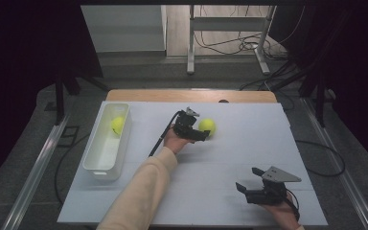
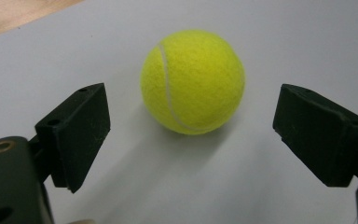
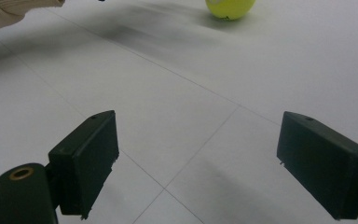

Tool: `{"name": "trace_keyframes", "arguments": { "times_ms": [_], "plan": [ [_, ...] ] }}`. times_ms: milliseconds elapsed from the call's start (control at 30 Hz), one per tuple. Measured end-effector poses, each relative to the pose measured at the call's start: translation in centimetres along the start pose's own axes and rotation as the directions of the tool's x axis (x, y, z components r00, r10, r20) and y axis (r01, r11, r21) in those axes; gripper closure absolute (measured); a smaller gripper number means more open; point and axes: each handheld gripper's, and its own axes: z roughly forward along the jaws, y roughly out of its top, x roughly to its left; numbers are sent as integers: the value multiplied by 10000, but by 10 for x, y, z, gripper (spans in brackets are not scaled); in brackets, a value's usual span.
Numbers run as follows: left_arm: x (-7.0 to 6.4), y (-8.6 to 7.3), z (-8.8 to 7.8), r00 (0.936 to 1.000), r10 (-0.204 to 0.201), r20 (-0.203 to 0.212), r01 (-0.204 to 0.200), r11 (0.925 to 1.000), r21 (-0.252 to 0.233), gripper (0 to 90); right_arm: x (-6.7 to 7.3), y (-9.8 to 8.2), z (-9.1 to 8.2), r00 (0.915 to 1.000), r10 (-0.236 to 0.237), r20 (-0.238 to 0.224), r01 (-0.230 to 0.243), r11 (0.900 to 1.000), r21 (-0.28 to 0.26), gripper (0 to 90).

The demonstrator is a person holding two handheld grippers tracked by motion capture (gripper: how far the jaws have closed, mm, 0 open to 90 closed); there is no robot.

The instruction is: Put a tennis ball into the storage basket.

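Observation:
A yellow tennis ball [image 1: 207,126] lies on the white table top [image 1: 230,153], right of centre toward the far side. My left gripper [image 1: 200,129] is just to its left, open, with the jaws spread on either side of the near half of the ball. In the left gripper view the ball [image 2: 193,81] sits a little beyond the two black pads [image 2: 79,130], untouched; the gripper [image 2: 190,95] holds nothing. My right gripper [image 1: 249,179] rests open near the front right of the table. Its jaws [image 3: 198,119] frame bare table, with the ball [image 3: 230,8] far off.
A white rectangular bin [image 1: 100,167] stands along the table's left side with a second tennis ball [image 1: 117,125] inside at its far end. A cream sleeve [image 1: 143,187] crosses the front middle of the table. A wooden edge [image 1: 191,95] runs behind the table top.

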Motion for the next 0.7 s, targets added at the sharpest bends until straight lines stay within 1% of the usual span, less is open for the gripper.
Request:
{"name": "trace_keyframes", "arguments": {
  "times_ms": [267,333,400,700],
  "plan": [
    [1,2,10,9999,38,-150,-35,9998,192,109,0,0,0,10000,-9,-4,9,10000,-2,133],
    [1,4,13,9997,144,-183,-138,9993,345,104,0,0,0,10000,-6,-2,6,10000,-8,133],
    [0,5,16,9997,168,-193,-161,9991,390,102,0,0,0,10000,1,-3,-1,10000,-12,133],
    [-1,8,25,9997,156,-182,-149,9992,384,99,0,0,0,10000,16,-10,-16,10000,-38,133]
  ]
}}
